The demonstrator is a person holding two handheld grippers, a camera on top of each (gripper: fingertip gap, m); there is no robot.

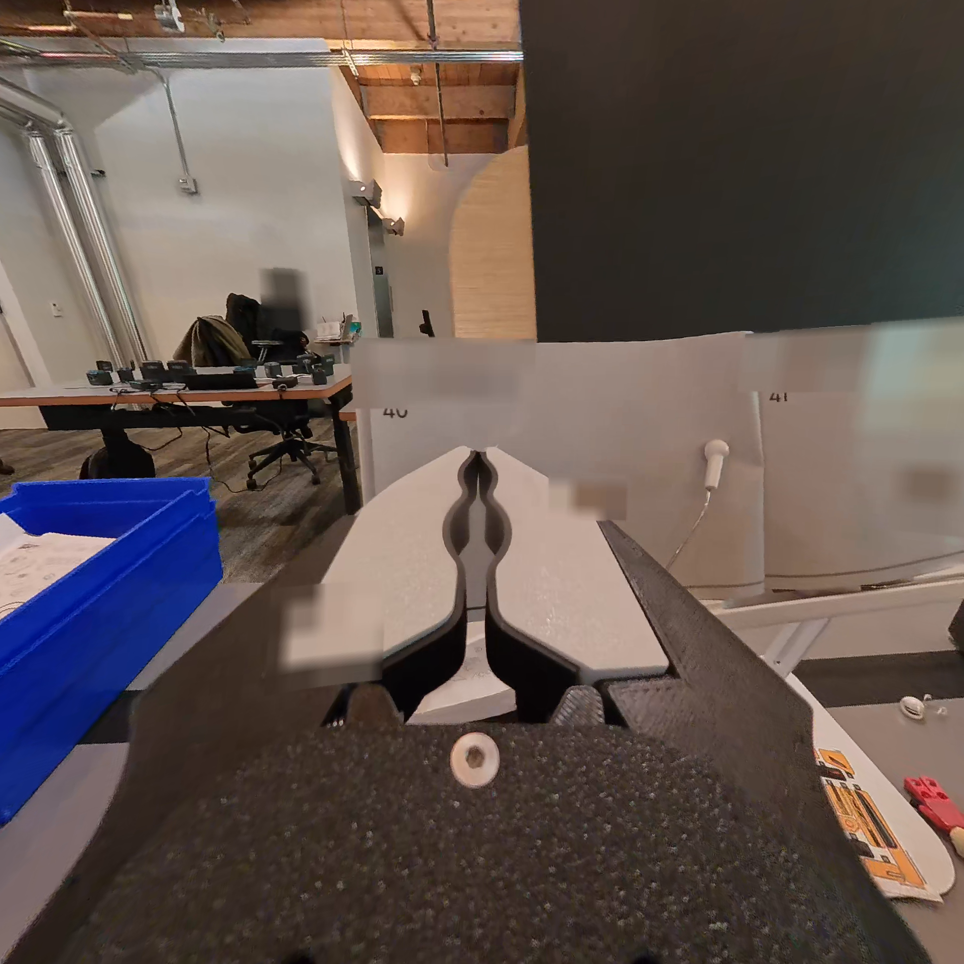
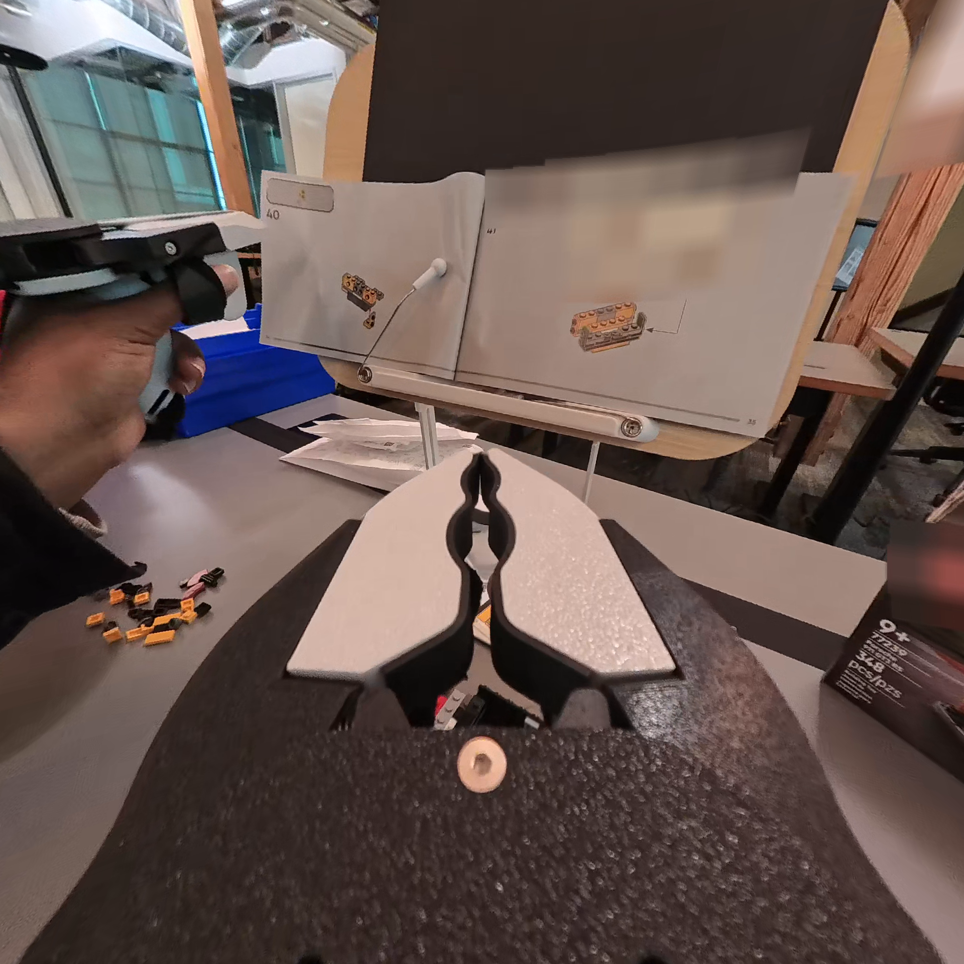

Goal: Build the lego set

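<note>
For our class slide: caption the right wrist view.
Right gripper, jaws shut, faces the open instruction booklet; loose Lego pieces lie on the table.

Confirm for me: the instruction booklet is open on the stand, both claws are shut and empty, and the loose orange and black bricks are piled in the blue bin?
Not quite. In the right wrist view the orange and black bricks lie loose on the grey table, outside the blue bin. The rest holds.

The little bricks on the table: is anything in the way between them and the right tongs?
Nothing visible blocks them. The bricks lie loose on bare table, left of the right tongs, which are shut and empty. The hand holding the left tongs is above and behind the pile, not across the path.
</note>
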